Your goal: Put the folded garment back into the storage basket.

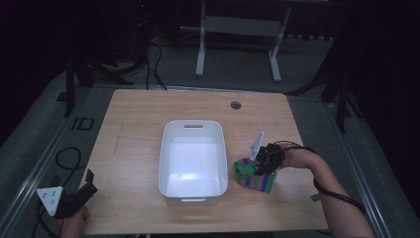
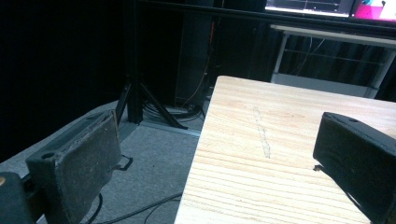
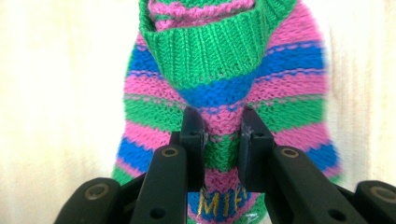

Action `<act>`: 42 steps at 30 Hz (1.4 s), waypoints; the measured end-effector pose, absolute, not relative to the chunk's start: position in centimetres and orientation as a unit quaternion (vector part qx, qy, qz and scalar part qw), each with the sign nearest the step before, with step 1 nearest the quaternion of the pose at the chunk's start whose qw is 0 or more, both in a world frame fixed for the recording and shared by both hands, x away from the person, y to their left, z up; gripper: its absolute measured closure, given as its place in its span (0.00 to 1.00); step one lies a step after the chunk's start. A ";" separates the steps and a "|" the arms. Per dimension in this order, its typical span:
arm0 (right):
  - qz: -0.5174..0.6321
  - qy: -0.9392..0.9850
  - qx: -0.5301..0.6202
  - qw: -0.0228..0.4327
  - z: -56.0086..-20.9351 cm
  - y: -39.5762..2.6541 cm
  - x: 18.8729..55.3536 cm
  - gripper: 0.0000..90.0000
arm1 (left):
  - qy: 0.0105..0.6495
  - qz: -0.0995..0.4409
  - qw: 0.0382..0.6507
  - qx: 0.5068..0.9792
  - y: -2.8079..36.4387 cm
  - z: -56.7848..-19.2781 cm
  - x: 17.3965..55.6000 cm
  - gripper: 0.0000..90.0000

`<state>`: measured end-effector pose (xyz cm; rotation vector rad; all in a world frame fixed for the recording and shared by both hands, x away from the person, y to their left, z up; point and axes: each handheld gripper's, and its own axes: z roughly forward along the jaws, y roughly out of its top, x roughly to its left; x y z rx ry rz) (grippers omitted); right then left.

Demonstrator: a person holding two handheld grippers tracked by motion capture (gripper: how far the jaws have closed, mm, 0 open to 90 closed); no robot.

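Observation:
A knitted piece with green, pink and blue stripes (image 1: 257,181) lies on the wooden table just right of a white bin (image 1: 193,124). My right gripper (image 1: 263,163) sits on its upper end. In the right gripper view the jaws pinch a fold of the striped knit (image 3: 224,70), with my right gripper (image 3: 222,126) shut on it below the green ribbed cuff. My left gripper (image 1: 89,182) rests at the table's front left corner. Its jaws stand wide apart with nothing between them, and the left gripper (image 2: 215,163) looks along the table's left edge.
The bin stands mid-table with nothing visible inside it. A round cable hole (image 1: 236,105) sits near the far edge of the table (image 1: 133,129). Cables and stand legs lie on the floor to the left (image 2: 154,107). A white frame (image 1: 200,44) stands beyond the table.

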<state>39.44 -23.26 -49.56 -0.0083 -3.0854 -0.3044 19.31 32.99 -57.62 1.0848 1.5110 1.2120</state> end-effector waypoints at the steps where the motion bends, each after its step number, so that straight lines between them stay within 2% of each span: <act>1: -0.097 -0.995 0.000 0.021 -49.0 -23.3 39.4 0.84 | 0.610 0.489 0.444 0.438 33.0 -57.6 19.3 0.02; 11: -0.091 -0.996 0.008 0.009 -44.5 -23.8 39.3 0.84 | 0.609 0.488 0.445 0.438 33.0 -57.6 19.3 0.02; 17: -0.107 -0.994 0.011 -0.026 -40.2 -23.9 39.2 0.84 | 0.609 0.488 0.444 0.440 33.0 -57.6 19.3 0.02; 25: -0.102 -0.994 0.019 -0.040 -37.3 -23.3 39.2 0.84 | 0.609 0.488 0.444 0.440 33.0 -57.6 19.3 0.02; 42: -0.099 -0.993 0.035 -0.049 -34.6 -20.3 39.0 0.84 | 0.609 0.489 0.444 0.439 33.0 -57.6 19.3 0.02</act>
